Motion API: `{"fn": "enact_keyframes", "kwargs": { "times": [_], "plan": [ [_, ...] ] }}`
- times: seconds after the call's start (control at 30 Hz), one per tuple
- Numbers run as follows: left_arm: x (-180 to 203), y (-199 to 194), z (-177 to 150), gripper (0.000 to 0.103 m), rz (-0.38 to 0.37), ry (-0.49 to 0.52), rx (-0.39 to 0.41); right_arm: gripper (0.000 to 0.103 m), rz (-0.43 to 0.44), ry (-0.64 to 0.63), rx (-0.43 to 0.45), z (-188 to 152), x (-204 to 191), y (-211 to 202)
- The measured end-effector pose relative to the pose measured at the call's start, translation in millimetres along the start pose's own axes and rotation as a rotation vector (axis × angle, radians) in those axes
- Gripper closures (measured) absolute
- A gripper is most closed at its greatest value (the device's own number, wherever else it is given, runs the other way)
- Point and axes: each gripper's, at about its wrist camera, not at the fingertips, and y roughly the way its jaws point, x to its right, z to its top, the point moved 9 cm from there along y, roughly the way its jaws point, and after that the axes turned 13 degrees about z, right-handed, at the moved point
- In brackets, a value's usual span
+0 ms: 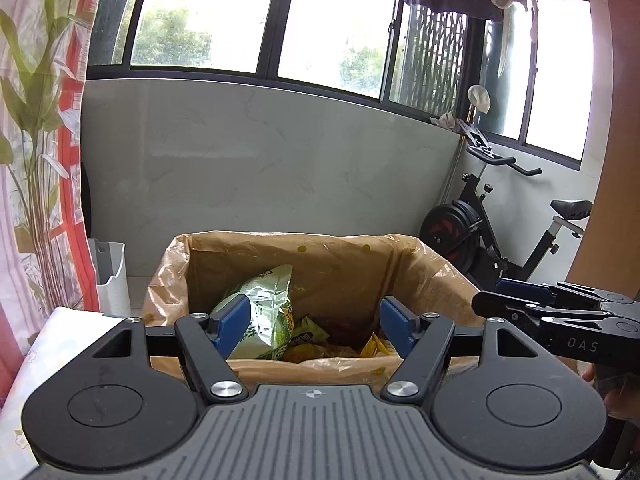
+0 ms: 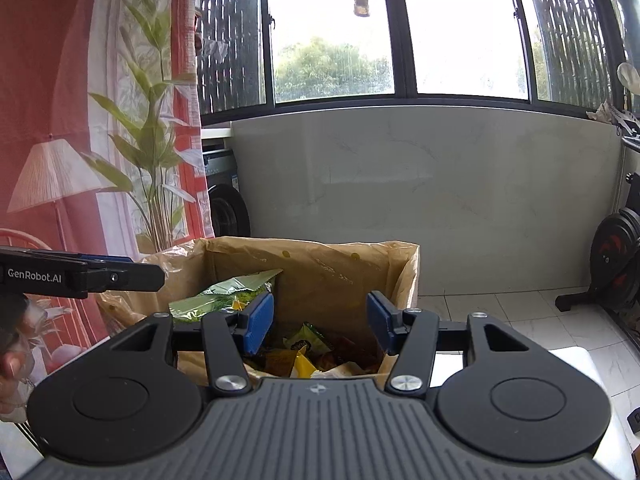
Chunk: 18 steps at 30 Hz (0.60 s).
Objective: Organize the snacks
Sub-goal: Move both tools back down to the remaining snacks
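Observation:
A cardboard box lined with a tan plastic bag (image 1: 320, 248) (image 2: 320, 260) stands just beyond both grippers. Inside it a large green snack bag (image 1: 260, 312) (image 2: 224, 298) leans upright at the left. Smaller packets, among them a yellow packet (image 1: 374, 348) and a green packet (image 2: 304, 342), lie on the bottom. My left gripper (image 1: 314, 326) (image 2: 152, 276) is open over the box's near rim; its left pad overlaps the green bag in view, and nothing is pinched. My right gripper (image 2: 320, 322) (image 1: 516, 300) is also open and empty, beside the left one.
An exercise bike (image 1: 500, 232) stands at the right by the window wall. A white bin (image 1: 112, 276) and a printed curtain (image 1: 40, 140) are at the left. The table's floral cloth (image 1: 40, 360) shows under my left gripper. A washing machine (image 2: 226, 200) sits behind the curtain.

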Motion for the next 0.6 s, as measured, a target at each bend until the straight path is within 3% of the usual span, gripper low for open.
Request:
{"fn": "enact_keyframes", "kwargs": {
  "times": [0.27,0.6],
  "plan": [
    [-11.3,-29.2,-35.2,0.030,0.013,0.012,-0.011,0.048,-0.004,0.008,0.067,-20.7,-18.7,-31.7],
    [-20.7,-24.2,-99.5,0.032,0.024,-0.038,-0.136,0.048,-0.034,0.027,0.043,-70.1,-26.0,-49.3]
  ]
}}
